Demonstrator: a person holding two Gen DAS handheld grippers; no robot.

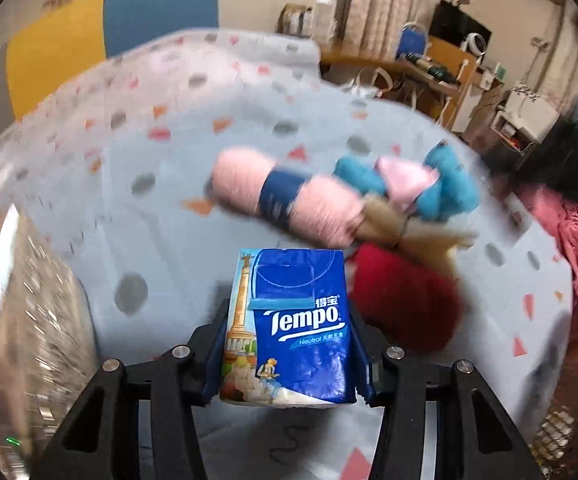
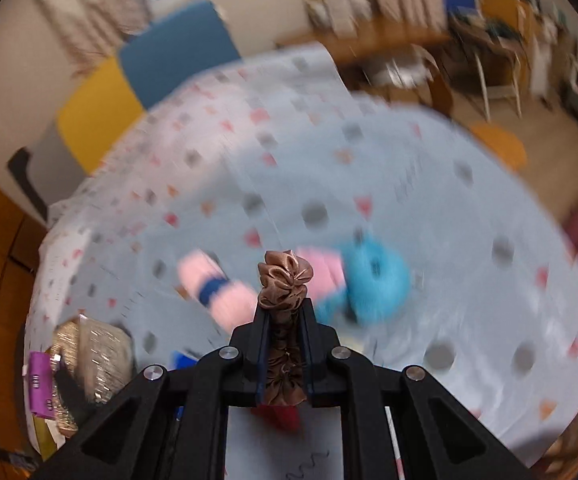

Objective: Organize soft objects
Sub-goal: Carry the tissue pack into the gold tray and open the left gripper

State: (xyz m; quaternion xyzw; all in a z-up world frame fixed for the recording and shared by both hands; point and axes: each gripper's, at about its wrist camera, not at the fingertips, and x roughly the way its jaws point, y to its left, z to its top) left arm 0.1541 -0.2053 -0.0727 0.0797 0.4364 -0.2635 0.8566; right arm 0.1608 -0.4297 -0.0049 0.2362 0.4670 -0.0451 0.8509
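Left gripper [image 1: 287, 344], seen from its own wrist camera, is clamped on a blue pack of tissues [image 1: 289, 332]; the pads press its two narrow sides. The pack stands upright between the jaws, long axis running away from the camera, printed face toward the lens, opening flap at the far end. It is held clear above the spotted bedsheet [image 1: 129, 208]. Beyond it lie a pink skein of yarn [image 1: 285, 200], long axis running left to right and tilted down to the right, a blue knitted piece [image 1: 453, 188] with a pink cloth [image 1: 405, 180] on it, a tan tassel-like tuft [image 1: 409, 232] and a red woolly item [image 1: 409, 300]. These sit bunched together and touching; blur hides finer detail.

Right gripper [image 2: 284, 312], in the right wrist view, has its jaws drawn nearly together on a brown satin scrunchie [image 2: 285, 280], squeezed into a narrow column along the fingers, its ruffled end poking out past the tips. Below, far of the tips, the pink skein [image 2: 217, 292] and the blue knitted piece [image 2: 373, 280] rest on the sheet. A glittery pouch [image 2: 97, 360] sits at the near left.

Judged progress: two items are lifted and none yet visibly set in a sorted place; no container is clearly shown, so most of the sorting appears to remain.
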